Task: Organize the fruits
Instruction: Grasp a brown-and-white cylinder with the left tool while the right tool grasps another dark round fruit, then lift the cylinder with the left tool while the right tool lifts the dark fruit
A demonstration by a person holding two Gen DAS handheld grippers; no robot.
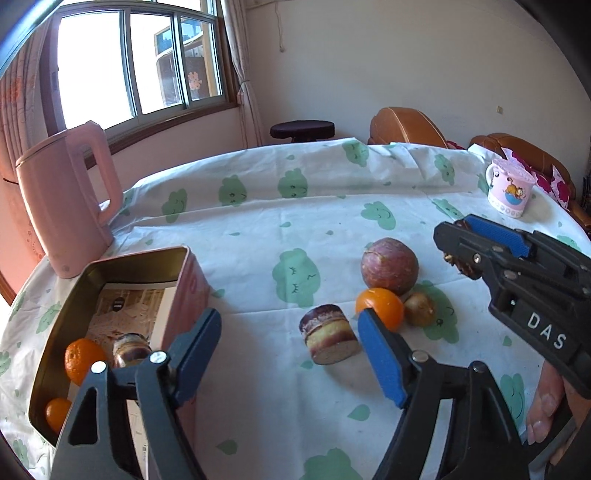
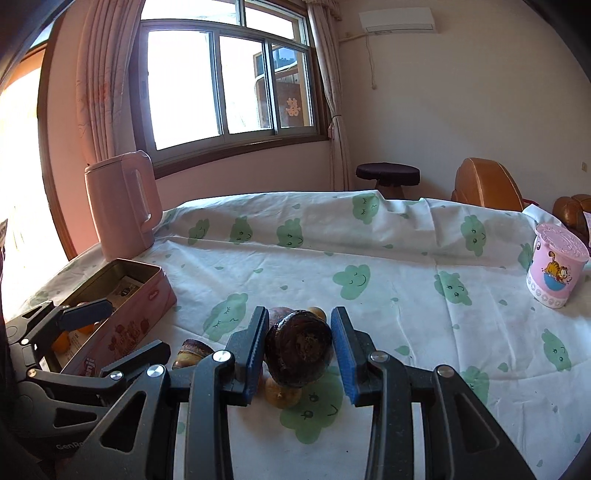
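Dark fruit [image 2: 299, 349] in right gripper [image 2: 300, 354]

a pink kettle [image 1: 62, 199] stands at the table's far left edge, its handle turned toward the window [image 2: 229, 81]. the tablecloth [image 1: 332, 206] is white with green cloud faces. a pink cartoon mug [image 2: 556, 271] with a lid sits far right. behind the table are a dark round stool [image 2: 388, 175] and brown leather chairs [image 1: 404, 127]. an air conditioner [image 2: 397, 20] hangs high on the wall.
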